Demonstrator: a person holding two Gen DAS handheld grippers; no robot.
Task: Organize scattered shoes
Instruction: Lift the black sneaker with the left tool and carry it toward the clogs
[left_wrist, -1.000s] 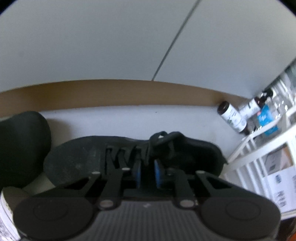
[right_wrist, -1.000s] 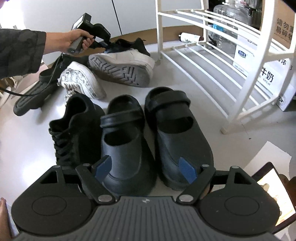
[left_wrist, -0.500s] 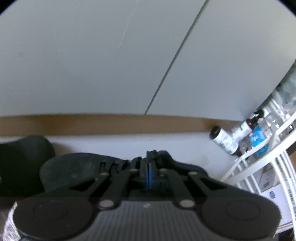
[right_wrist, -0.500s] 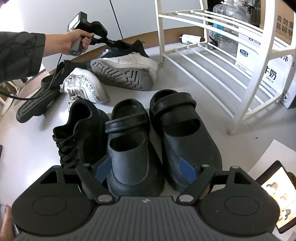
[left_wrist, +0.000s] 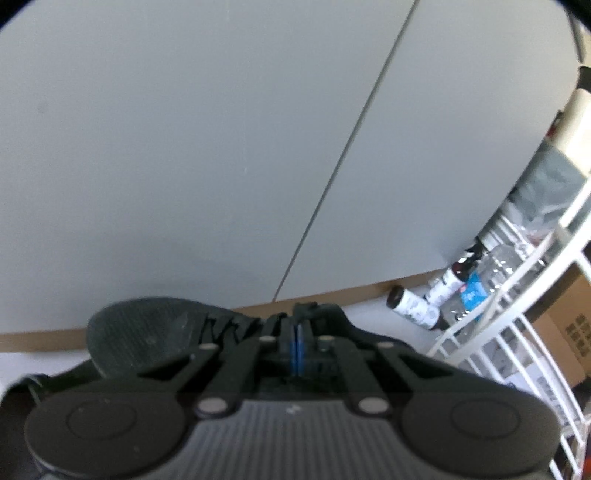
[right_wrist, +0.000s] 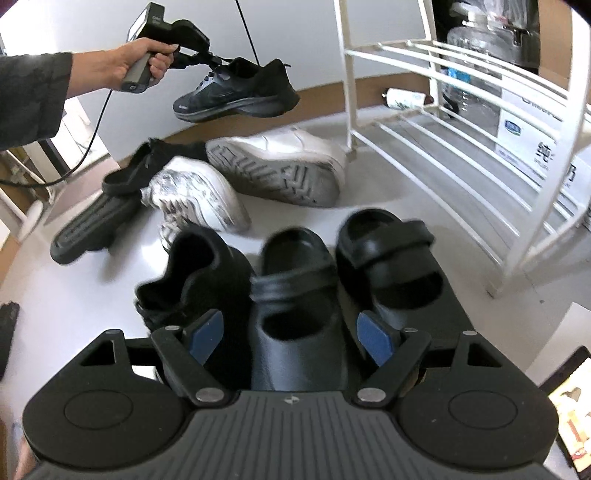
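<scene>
Black sneaker (right_wrist: 236, 92) hangs from the clenched left hand-held gripper (left_wrist: 296, 345), maybe going to its match; right hand-held gripper (right_wrist: 291, 334) gapes empty.

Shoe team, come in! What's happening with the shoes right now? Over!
Left gripper shut on black sneaker, sneaker in the air. Right gripper open above black clog. White rack empty, path clear.

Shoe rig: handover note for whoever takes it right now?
Left tool: shut on the laces of a dark mesh lace-up sneaker, held in the air above the pile.
Right tool: open, empty, over a black rubber strap clog.
On the floor: black lace-up shoe, clog pair, two white sneakers, black shoes at left.
Done: nothing on the white wire rack.
Left: everything.
</scene>
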